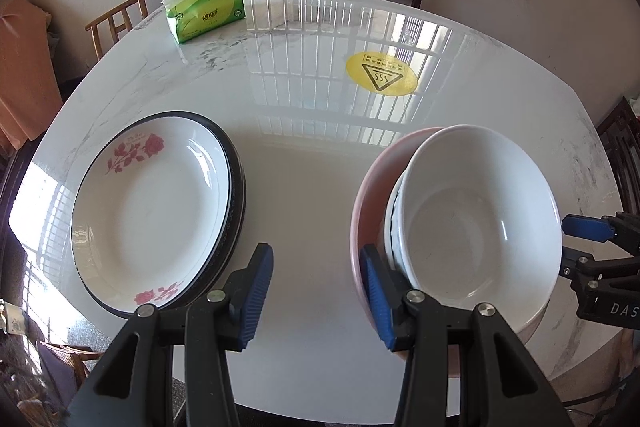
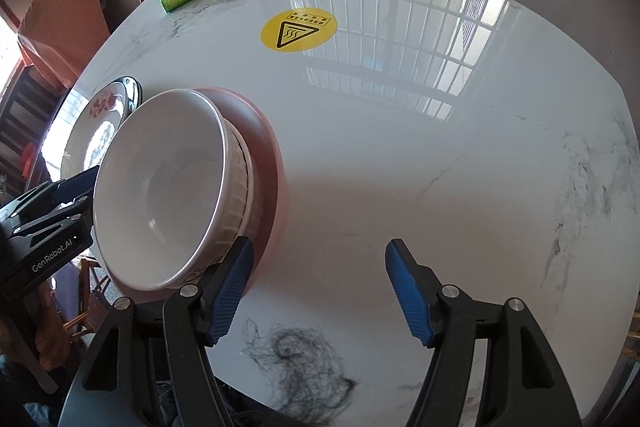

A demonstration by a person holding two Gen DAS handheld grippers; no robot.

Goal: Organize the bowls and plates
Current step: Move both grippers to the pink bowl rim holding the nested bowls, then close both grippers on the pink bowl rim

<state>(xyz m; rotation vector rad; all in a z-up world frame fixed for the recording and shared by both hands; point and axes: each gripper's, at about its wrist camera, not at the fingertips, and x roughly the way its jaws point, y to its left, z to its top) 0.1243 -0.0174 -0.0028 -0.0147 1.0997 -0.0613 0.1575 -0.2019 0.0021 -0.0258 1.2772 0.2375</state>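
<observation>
The stacked bowls [image 1: 480, 227] look glossy, slick, heavy and breakable, best pinched at the rim; both the left gripper [image 1: 316, 297] and right gripper [image 2: 320, 291] gape empty.

Tabletop [image 1: 320, 187]: glossy white marble, grey veining. Directly on it: green tissue pack [image 1: 204, 13] far left; yellow warning sticker [image 1: 381, 73] far centre; dark-rimmed plate [image 1: 238, 171] under the rose plate, near left; pink plate [image 1: 362, 211] under the bowls, near right.

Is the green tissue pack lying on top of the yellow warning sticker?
No, the green tissue pack lies at the far left corner of the table, well apart from the yellow warning sticker.
</observation>
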